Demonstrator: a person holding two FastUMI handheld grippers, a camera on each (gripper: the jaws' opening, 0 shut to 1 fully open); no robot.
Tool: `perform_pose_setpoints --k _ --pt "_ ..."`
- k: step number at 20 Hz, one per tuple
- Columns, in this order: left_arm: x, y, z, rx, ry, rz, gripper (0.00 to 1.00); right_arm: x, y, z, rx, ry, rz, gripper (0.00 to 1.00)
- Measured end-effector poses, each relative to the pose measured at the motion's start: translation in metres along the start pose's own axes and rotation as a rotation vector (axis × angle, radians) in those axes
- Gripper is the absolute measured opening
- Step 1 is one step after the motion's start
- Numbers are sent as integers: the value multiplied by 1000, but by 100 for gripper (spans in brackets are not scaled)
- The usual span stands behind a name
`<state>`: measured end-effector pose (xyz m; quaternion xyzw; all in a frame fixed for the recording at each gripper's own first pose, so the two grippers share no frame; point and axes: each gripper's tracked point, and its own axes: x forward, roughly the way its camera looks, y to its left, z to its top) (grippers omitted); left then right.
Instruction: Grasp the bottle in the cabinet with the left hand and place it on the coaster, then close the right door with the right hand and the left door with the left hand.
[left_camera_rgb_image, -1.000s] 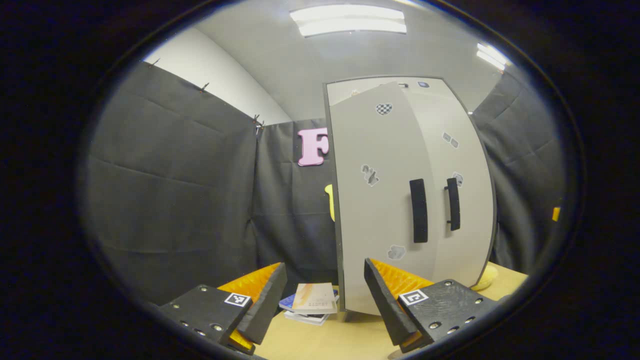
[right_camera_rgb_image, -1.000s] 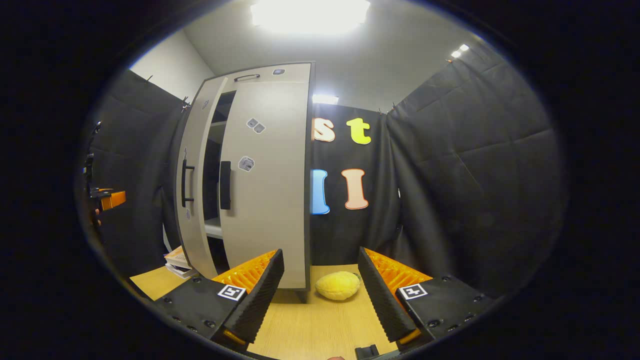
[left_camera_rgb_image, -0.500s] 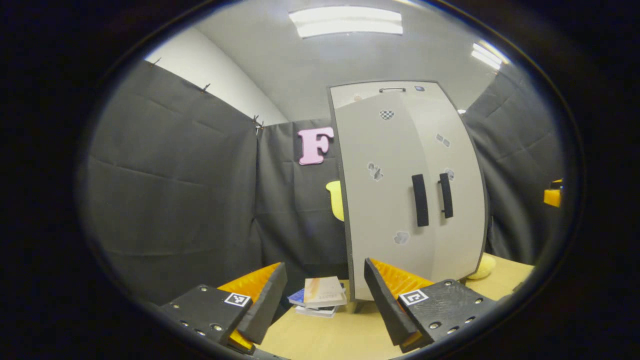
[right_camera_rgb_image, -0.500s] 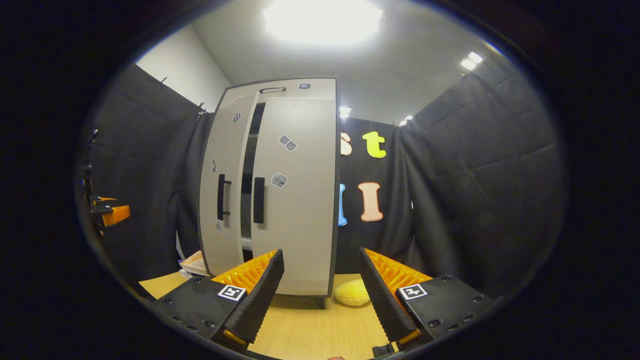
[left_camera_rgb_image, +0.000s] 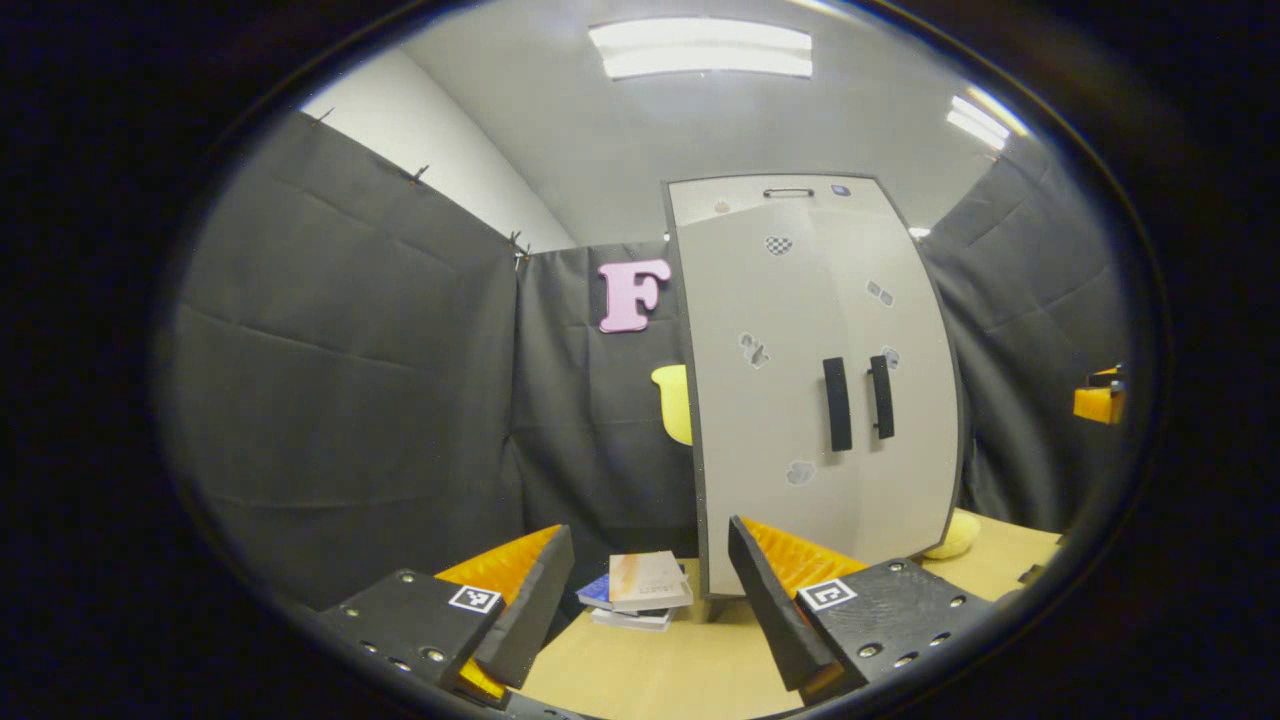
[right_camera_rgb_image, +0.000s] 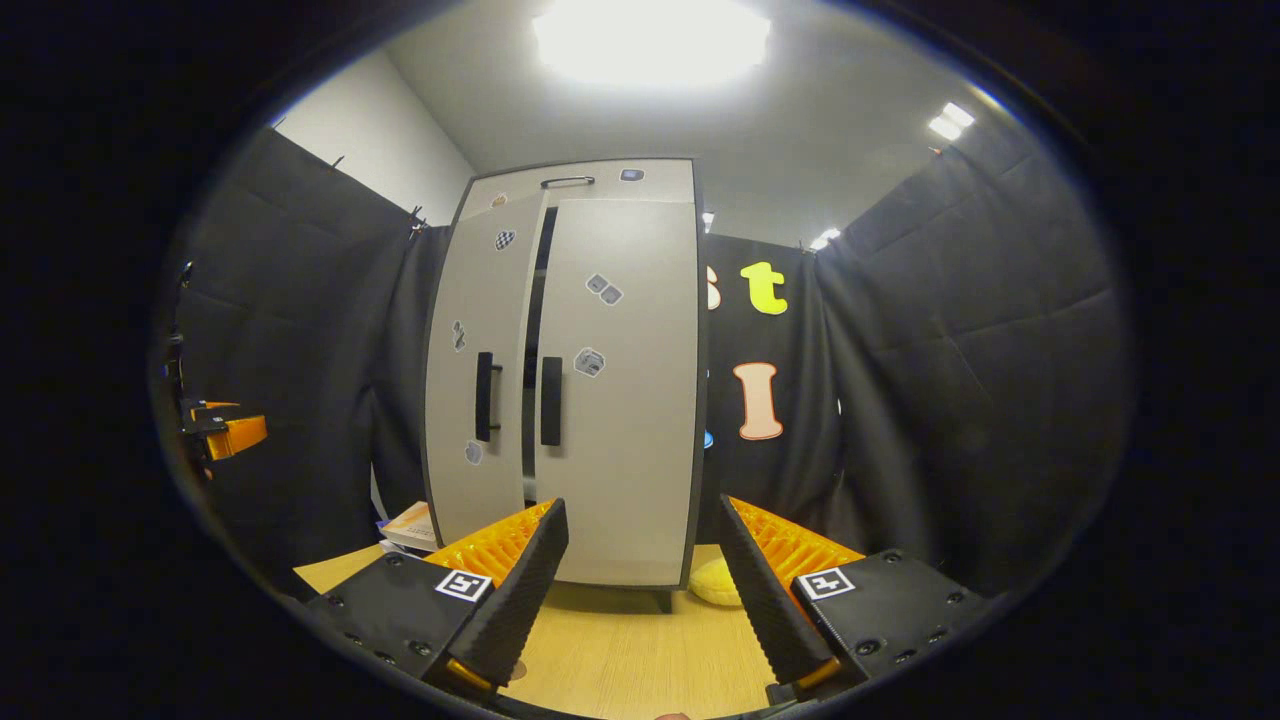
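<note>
My left gripper (left_camera_rgb_image: 645, 600) and right gripper (right_camera_rgb_image: 642, 590) have both drawn back from the tall grey two-door cabinet (right_camera_rgb_image: 610, 400), each wide apart and empty. Its left door (left_camera_rgb_image: 765, 400) has swung nearly shut; a thin dark gap remains beside the right door (right_camera_rgb_image: 620, 400). The bottle and coaster I cannot place. A stack of books (left_camera_rgb_image: 640, 595) lies by the cabinet's left corner on the wooden table (right_camera_rgb_image: 620, 660), and a yellow sponge (right_camera_rgb_image: 715, 585) at its right.

Each gripper (left_camera_rgb_image: 650, 610) (right_camera_rgb_image: 640, 590) has 2 ridged wedge fingers on screwed black plates with square tags.
</note>
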<state>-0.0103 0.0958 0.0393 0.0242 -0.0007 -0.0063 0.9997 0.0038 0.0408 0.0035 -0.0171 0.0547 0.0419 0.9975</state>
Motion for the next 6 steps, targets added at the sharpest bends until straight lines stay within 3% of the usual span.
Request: perform_pose_setpoints --k 1,2,4,5,6 --pt "-2 2 0 9 -1 2 99 -2 1 1 6 -1 1 95" --pt "-4 3 0 16 1 2 92 -3 2 3 8 -5 3 95" --pt "-8 4 0 18 4 1 92 -5 1 6 2 -6 4 95" --pt "-9 4 -2 16 6 1 99 -6 0 7 -3 -9 0 95" --pt "-9 5 -2 14 8 3 99 -7 -2 9 -4 -13 -2 95"
